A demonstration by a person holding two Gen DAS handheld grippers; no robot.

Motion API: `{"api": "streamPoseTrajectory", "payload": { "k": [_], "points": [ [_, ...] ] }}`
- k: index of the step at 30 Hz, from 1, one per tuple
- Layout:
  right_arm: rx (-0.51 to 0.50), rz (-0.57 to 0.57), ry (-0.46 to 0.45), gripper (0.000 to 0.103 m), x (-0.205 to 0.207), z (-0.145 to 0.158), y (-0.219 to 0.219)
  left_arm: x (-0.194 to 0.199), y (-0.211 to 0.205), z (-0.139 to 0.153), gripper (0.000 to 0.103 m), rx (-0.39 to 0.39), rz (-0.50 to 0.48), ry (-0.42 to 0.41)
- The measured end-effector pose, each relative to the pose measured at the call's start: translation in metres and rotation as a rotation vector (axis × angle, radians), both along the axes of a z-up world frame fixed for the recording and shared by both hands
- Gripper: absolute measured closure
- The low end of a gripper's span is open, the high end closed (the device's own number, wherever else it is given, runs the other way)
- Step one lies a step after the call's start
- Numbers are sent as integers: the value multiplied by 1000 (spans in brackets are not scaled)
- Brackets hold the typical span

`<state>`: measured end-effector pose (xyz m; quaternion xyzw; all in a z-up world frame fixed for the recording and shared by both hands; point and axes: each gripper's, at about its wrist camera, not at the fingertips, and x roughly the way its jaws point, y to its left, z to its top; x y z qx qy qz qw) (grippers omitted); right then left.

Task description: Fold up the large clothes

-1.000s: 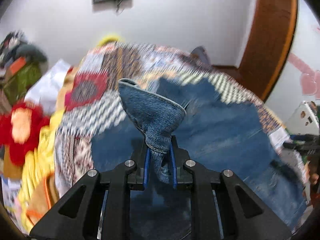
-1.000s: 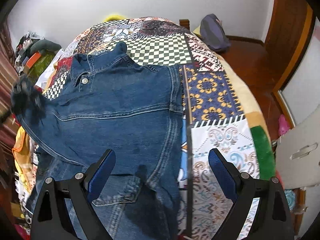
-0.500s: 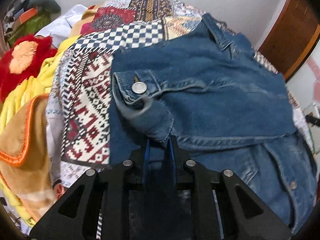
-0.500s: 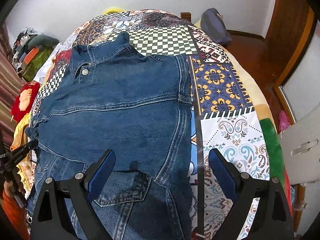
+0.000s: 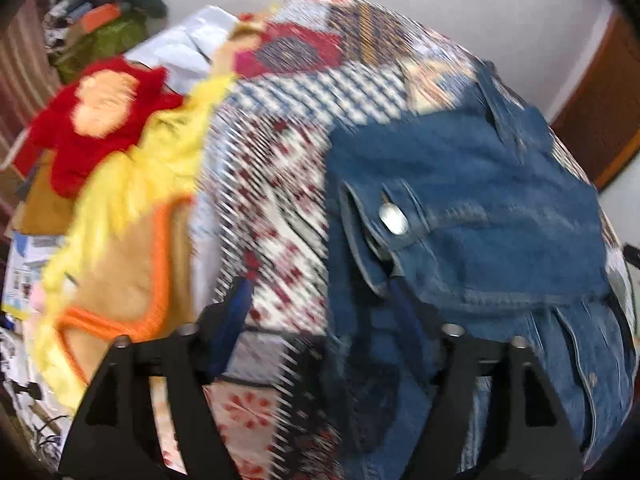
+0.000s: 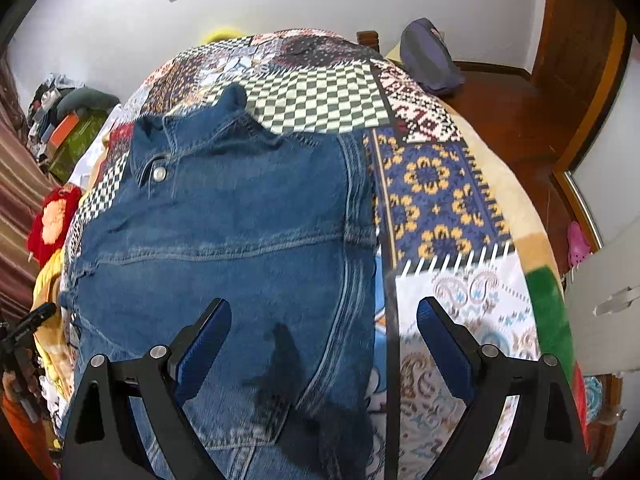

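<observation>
A blue denim jacket (image 6: 240, 220) lies spread on the patchwork bedspread (image 6: 436, 184), collar toward the far wall. Its sleeve is folded in over the body, and the cuff with a metal button (image 5: 394, 220) rests on top. My left gripper (image 5: 320, 312) hangs just over the jacket's left edge with its jaws opening; the denim edge lies below and between them, but the pads are not pressing it. My right gripper (image 6: 324, 336) stands wide open above the jacket's lower right part, holding nothing. This view is motion-blurred.
A red plush toy (image 5: 100, 120) and a yellow-and-orange blanket (image 5: 120, 220) lie beside the bed on the left. Piled clothes (image 6: 68, 120) sit in the far left corner. A purple bag (image 6: 428, 60) rests by the far right corner, next to wooden floor (image 6: 500, 112).
My left gripper carried the sleeve cuff across and down onto the jacket, then opened and let it go. The right gripper has stayed wide open over the jacket.
</observation>
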<state>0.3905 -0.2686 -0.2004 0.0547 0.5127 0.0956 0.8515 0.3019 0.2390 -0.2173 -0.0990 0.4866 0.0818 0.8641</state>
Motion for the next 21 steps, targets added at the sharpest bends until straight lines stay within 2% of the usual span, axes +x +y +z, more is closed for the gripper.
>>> {"api": "streamPoseTrajectory", "payload": {
  "k": [2, 6, 9, 16, 19, 21],
  "points": [
    [2, 9, -9, 10, 8, 3, -1, 11, 10, 7, 28, 5, 27, -13],
    [-14, 30, -44, 10, 28, 11, 0, 45, 27, 5, 28, -55, 50, -19],
    [9, 43, -64, 10, 49, 12, -2, 71, 33, -8, 28, -124, 40, -6],
    [27, 18, 15, 11, 103, -13, -6, 121, 33, -53, 28, -242, 11, 93],
    [43, 24, 75, 25, 121, -32, -6, 133, 32, -69, 28, -318, 5, 115],
    [62, 56, 98, 43, 127, -42, -1, 141, 29, -78, 28, -393, -7, 109]
  ]
}}
